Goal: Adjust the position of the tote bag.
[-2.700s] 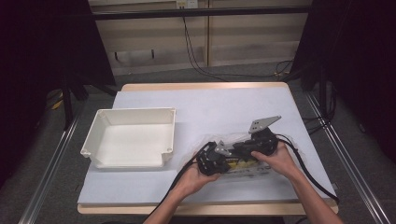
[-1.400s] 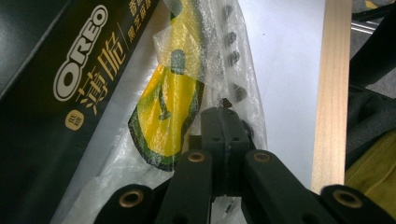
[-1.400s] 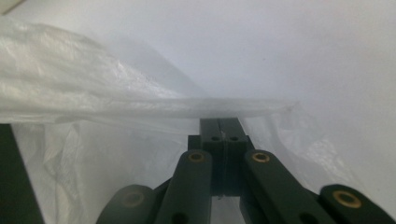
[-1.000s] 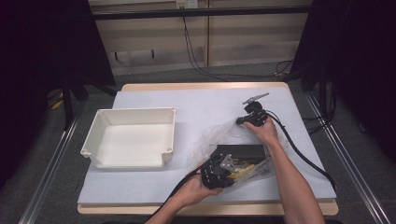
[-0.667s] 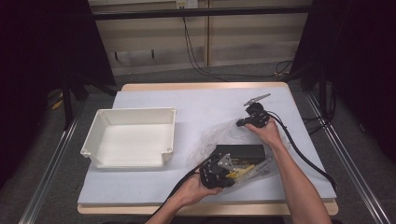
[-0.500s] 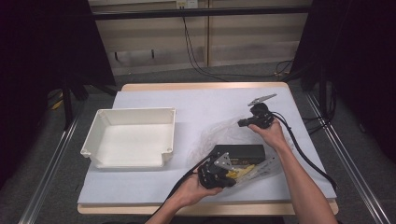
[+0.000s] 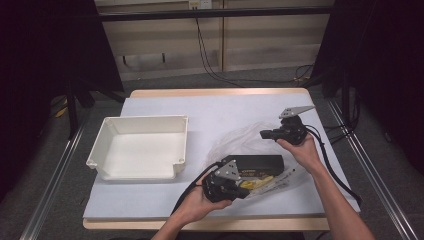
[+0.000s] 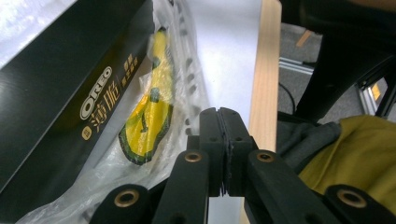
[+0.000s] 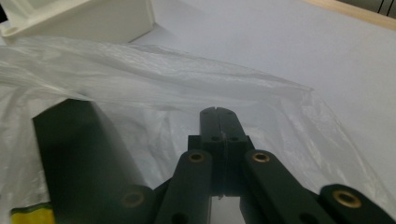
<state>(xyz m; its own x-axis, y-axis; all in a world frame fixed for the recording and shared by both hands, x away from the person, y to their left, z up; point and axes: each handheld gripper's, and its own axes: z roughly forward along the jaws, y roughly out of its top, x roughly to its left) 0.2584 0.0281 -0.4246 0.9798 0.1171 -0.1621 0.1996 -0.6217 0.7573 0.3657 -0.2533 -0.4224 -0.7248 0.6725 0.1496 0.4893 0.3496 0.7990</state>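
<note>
While our left tool (image 7: 239, 189) sits with its jaws pressed fully together, we can see in the left gripper view that a thin edge of the clear plastic bag (image 8: 140, 163) runs in at the jaws, pinched between them. Our right tool (image 7: 264, 134) is likewise closed tight, and in the right gripper view its jaws (image 9: 218, 122) meet over the bag's film (image 9: 154, 88); whether film is caught there we cannot tell for certain, though the bag's upper edge rises toward it in the high view.

We take the black Oreo box (image 7: 260, 162) as our landmark. It lies inside the bag, on its long side. Our left tool is just at the box's near left corner, close to the front edge of the surface (image 7: 225, 112). Our right tool is beyond the box's far right end, raised above it. A yellow packet (image 8: 149, 112) lies against the box's near side, also within the bag; in the left gripper view it is just beside the box's printed face (image 8: 95, 93).

Crumpled bag film (image 7: 240, 137) spreads out behind the box. Well to the left of the box stands a white tray (image 7: 107, 145), apart from the bag. A dark cable (image 7: 330, 160) trails from the right tool past the box's right end.
</note>
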